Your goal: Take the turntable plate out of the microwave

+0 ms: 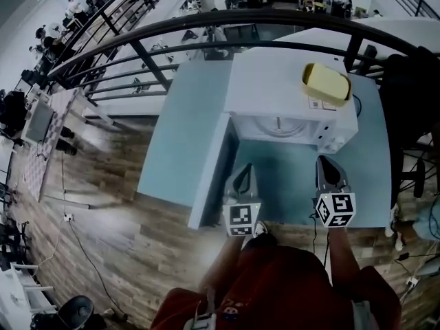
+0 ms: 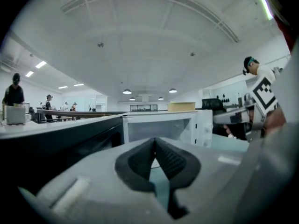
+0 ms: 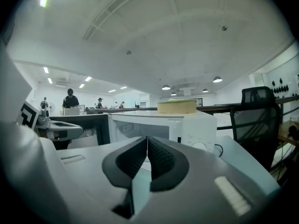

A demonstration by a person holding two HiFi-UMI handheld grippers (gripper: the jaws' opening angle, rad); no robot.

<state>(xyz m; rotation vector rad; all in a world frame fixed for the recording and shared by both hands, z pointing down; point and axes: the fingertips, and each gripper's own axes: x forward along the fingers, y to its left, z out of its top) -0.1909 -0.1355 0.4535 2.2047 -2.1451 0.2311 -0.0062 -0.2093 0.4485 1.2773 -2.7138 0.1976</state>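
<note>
A white microwave [image 1: 275, 88] stands on a pale blue table [image 1: 182, 136] with its door [image 1: 210, 174] swung open to the left. Inside the cavity lies the round glass turntable plate [image 1: 289, 129]. My left gripper [image 1: 245, 168] is shut and empty, a little in front of the cavity's left side. My right gripper [image 1: 327, 161] is also shut and empty, in front of the control panel. In the left gripper view the shut gripper [image 2: 155, 142] points level at the open microwave [image 2: 159, 127]. The right gripper view shows the shut gripper [image 3: 147, 139] before the microwave [image 3: 191, 127].
A flat yellow object [image 1: 326, 83] lies on top of the microwave. A dark railing [image 1: 206, 29] curves behind the table. A black office chair [image 3: 254, 111] stands at the right. The table's front edge is close to my body; wooden floor lies to the left.
</note>
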